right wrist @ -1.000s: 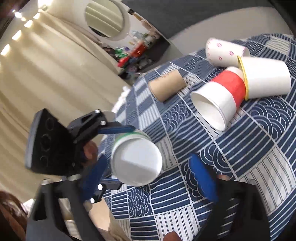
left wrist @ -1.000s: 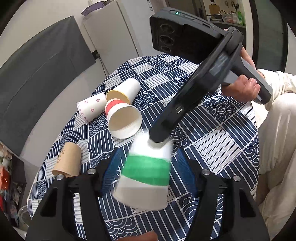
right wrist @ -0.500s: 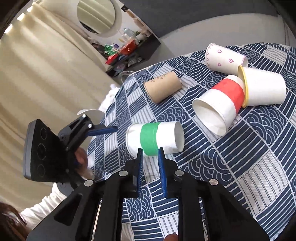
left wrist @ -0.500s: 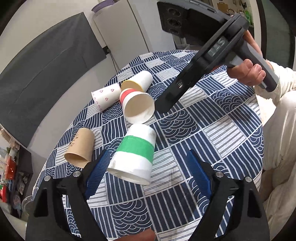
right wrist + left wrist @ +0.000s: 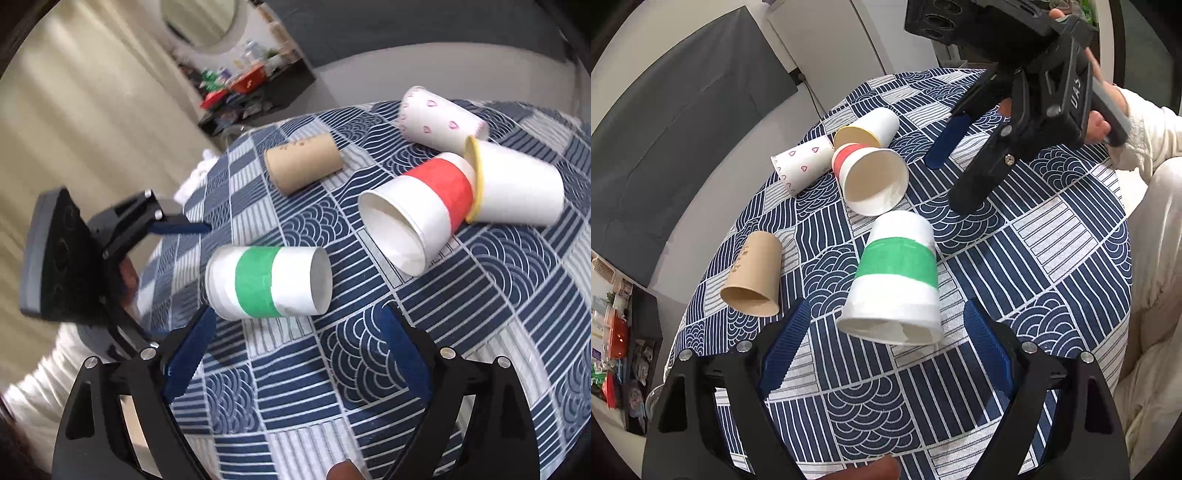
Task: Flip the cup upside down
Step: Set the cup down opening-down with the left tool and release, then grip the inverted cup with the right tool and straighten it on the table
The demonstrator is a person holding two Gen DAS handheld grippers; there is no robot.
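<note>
A white paper cup with a green band (image 5: 897, 280) stands upside down on the blue patterned tablecloth (image 5: 1052, 258), rim down and base up. It also shows in the right wrist view (image 5: 267, 282). My left gripper (image 5: 886, 339) is open, its blue pads on either side of the cup's rim without touching it. My right gripper (image 5: 295, 350) is open and empty, held back from the cup; in the left wrist view it (image 5: 956, 162) hovers above the table beyond the cup.
A red-banded cup (image 5: 871, 179), a yellow-rimmed cup (image 5: 868, 129), a heart-print cup (image 5: 801, 162) and a brown cup (image 5: 753, 277) lie on their sides on the round table. The table edge falls away at left; a dark panel (image 5: 683, 122) leans behind.
The right gripper let go of the green-banded cup, drew back from it, shut briefly, then opened. The cup went from tilted to rim down on the cloth. The left gripper stayed open around it.
</note>
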